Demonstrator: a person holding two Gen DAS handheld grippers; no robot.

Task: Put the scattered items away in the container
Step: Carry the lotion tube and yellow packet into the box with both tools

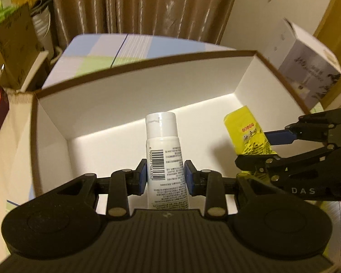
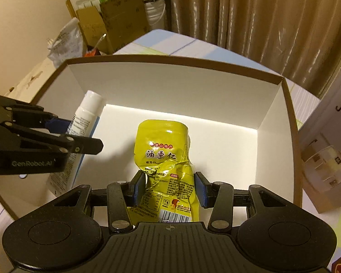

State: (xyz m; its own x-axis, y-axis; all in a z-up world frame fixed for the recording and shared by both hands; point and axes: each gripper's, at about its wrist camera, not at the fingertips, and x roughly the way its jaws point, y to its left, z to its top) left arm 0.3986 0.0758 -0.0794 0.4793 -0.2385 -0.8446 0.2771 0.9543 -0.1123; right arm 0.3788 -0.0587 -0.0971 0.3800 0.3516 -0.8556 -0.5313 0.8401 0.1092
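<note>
Left wrist view showed your left gripper [image 1: 165,175] clamped on one tube [image 1: 164,157]; your right gripper [image 2: 169,187] pinched one yellow pouch [image 2: 166,159], both held over the one box [image 2: 170,86].

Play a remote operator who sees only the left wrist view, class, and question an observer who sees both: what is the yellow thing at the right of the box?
Observer: It is a yellow snack pouch, with red and black Chinese print on its front.
Operator: Is the other gripper holding it?
Observer: Yes, the right gripper has its blue pads against the pouch's lower half, above the white box.
Operator: What stands beyond the box's right wall?
Observer: A white carton printed with a product drawing and characters that look like J10.
</note>
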